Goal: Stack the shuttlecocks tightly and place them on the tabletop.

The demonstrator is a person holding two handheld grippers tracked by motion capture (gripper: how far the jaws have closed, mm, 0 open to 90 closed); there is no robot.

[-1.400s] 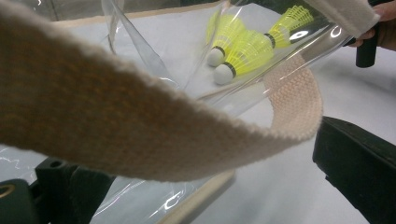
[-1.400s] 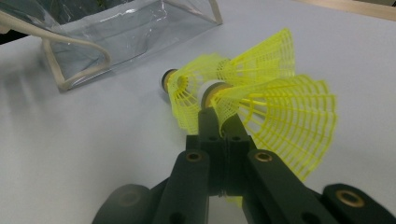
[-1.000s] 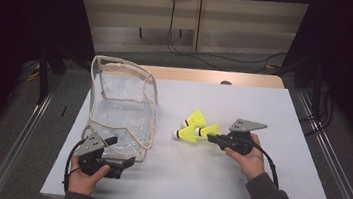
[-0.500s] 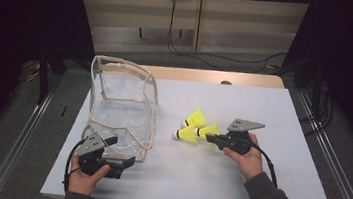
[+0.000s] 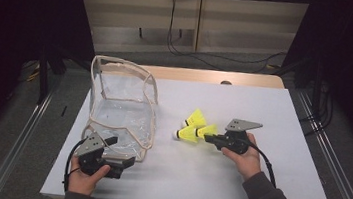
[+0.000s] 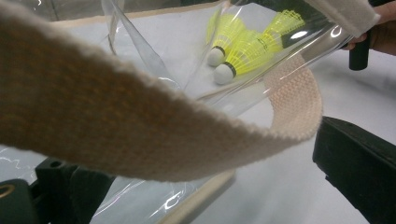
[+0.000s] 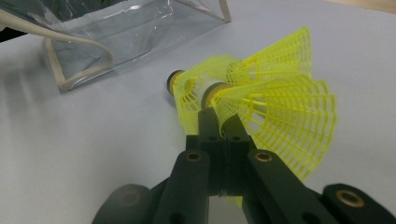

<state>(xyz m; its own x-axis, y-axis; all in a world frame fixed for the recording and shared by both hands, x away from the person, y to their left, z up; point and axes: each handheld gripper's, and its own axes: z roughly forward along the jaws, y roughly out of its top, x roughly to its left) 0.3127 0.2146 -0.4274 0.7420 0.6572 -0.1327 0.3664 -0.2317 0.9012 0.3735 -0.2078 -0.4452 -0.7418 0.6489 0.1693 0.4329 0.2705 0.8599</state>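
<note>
Left of the right tool (image 5: 210,139), across a bare stretch of the white worktop (image 5: 282,121), sits the clear bag (image 5: 122,104), the largest thing in play and the likely goal for what this tool carries. The bag stands with its tape-edged mouth facing the person, and its near rim is at the left tool (image 5: 124,163), whose jaws stand well apart in the left gripper view, with the cream strap (image 6: 154,140) and clear film looping between them; I cannot tell whether they pinch anything. Two yellow shuttles (image 5: 192,129) lie together just ahead of the right tool's tips, between it and the bag. In the right gripper view the jaws stand nearly together, nipping the mesh skirt of the nearer shuttle (image 7: 275,116); the second shuttle (image 7: 198,88) lies just beyond, touching or overlapping it. Both have their cork heads pointing away from the tool, towards the bag, and their skirts flaring back at the jaws, so the long axis of the held shuttle runs roughly along the tool's own line. That is the relation the coming move seems to turn on: the bag's mouth lies off to the tool's left and nearer the person, so the shuttle would travel cork first, swinging left. The right hand (image 5: 244,160) is plainly the nearer to the shuttles, the left the nearer to the bag.
</note>
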